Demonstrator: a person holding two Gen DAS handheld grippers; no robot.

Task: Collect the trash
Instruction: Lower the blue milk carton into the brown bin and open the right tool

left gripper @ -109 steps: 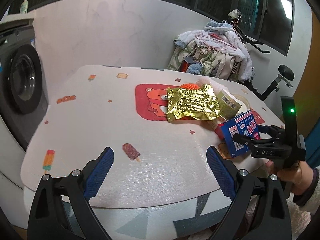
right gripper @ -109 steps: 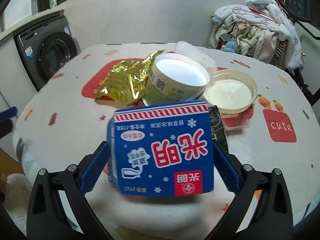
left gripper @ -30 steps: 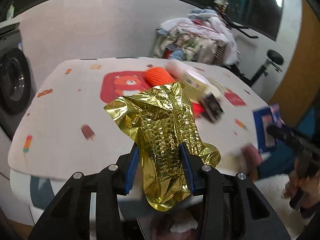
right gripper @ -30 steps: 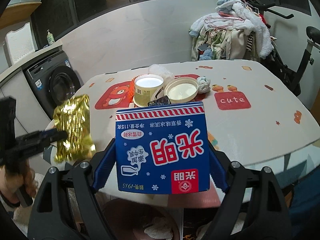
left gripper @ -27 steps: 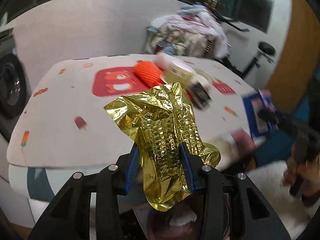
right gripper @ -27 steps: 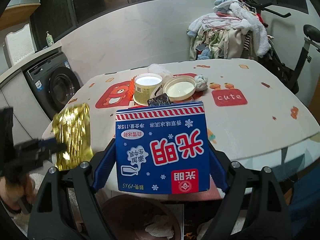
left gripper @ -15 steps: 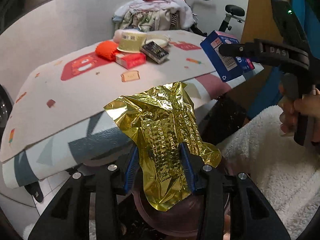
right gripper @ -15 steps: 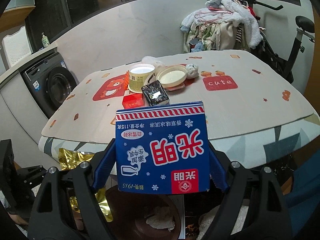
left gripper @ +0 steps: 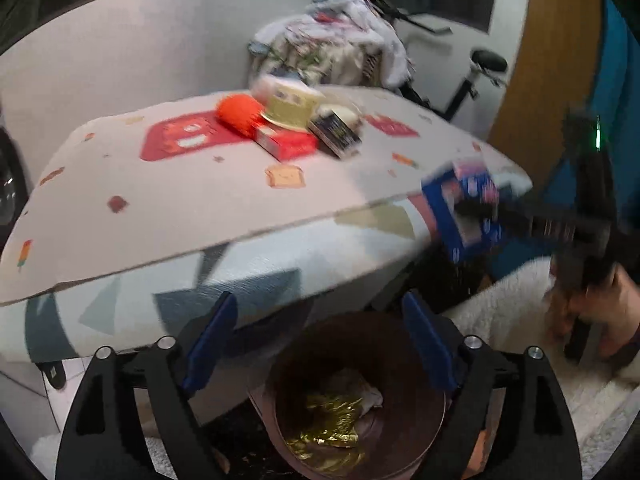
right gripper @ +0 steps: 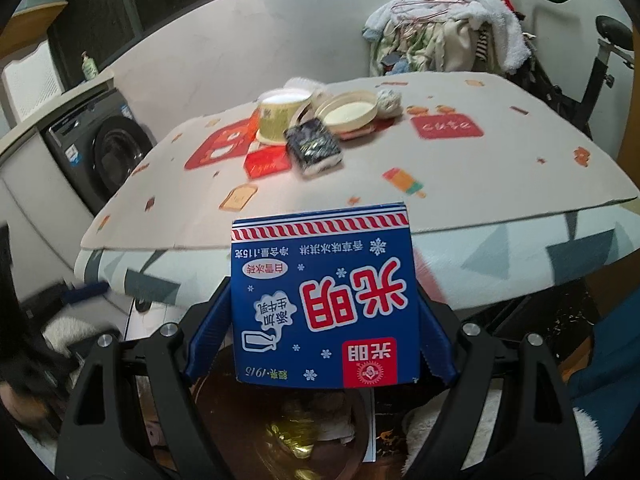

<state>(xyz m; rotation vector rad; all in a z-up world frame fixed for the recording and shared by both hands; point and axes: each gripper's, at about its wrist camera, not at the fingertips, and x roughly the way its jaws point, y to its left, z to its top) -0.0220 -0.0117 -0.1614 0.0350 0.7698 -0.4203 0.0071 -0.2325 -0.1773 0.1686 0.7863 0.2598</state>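
Gold foil wrapper [left gripper: 326,426], crumpled, inside the brown trash bin [left gripper: 424,436] beside pale crumpled paper [left gripper: 362,390]; also visible as a gold glint [right gripper: 296,440] under the carton in the right wrist view. Bin on the floor, in front of and below the table edge [left gripper: 224,240].

Left gripper [left gripper: 320,344] directly above the bin mouth, jaws spread wide, nothing between the blue pads [left gripper: 212,344].

Blue milk carton [right gripper: 324,300] with white and red Chinese lettering, printed upside down as seen, clamped by its two side faces between the blue pads [right gripper: 210,332] of the right gripper [right gripper: 322,320]. Carton held over the bin [right gripper: 240,420], below tabletop level. In the left wrist view, same carton [left gripper: 464,212] blurred at right, gripped by the right gripper [left gripper: 476,216], with the hand [left gripper: 588,304] on its handle.

On the table [right gripper: 480,184], covered with a cartoon-print mat, a cluster well apart from both grippers: yellow paper cup [right gripper: 278,118], round lid [right gripper: 348,112] lying open side up just beside it, dark packet [right gripper: 314,146] and red box [right gripper: 266,162] in front, orange ball [left gripper: 238,114] behind the red box [left gripper: 286,142], a small pale wad [right gripper: 388,100] beside the lid.

Background: washing machine [right gripper: 100,148] at left, heap of clothes [right gripper: 444,28] behind the table, exercise bike [right gripper: 600,52] at right.
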